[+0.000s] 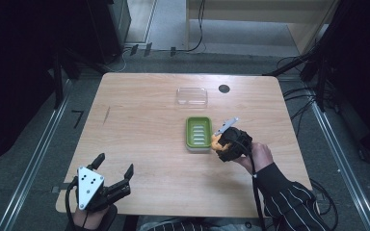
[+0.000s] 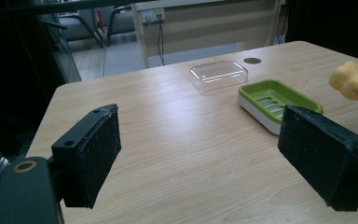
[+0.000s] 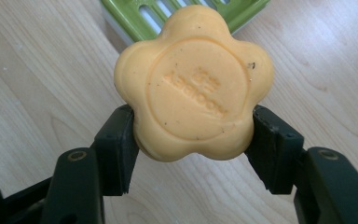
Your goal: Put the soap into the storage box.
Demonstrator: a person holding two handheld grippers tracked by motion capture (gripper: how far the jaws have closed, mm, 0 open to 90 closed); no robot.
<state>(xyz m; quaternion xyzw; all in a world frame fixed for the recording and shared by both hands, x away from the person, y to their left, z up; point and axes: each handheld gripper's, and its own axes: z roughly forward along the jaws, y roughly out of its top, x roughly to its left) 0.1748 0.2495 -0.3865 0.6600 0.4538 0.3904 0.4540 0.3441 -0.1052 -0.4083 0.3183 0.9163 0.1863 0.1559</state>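
The right gripper (image 3: 193, 135) clamps a flower-shaped orange soap (image 3: 193, 84) by its sides, held above the bench (image 1: 139, 144) just beside the green dish (image 1: 198, 132), likely to set it in. The left gripper (image 1: 114, 168) rests apart, jaws wide open and empty.

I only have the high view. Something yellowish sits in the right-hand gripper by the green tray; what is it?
Observer: A flower-shaped orange-yellow soap bar, clamped by its sides in the right gripper.
Operator: Is there anything on its face?
Observer: A round stamped emblem with raised lettering, too blurred to read.
Operator: Is the green slotted plastic soap dish just green?
Observer: No, the left gripper view shows a white base under it.
Operator: And the left gripper?
Observer: Its jaws stand wide apart over bare wood, with nothing between them.
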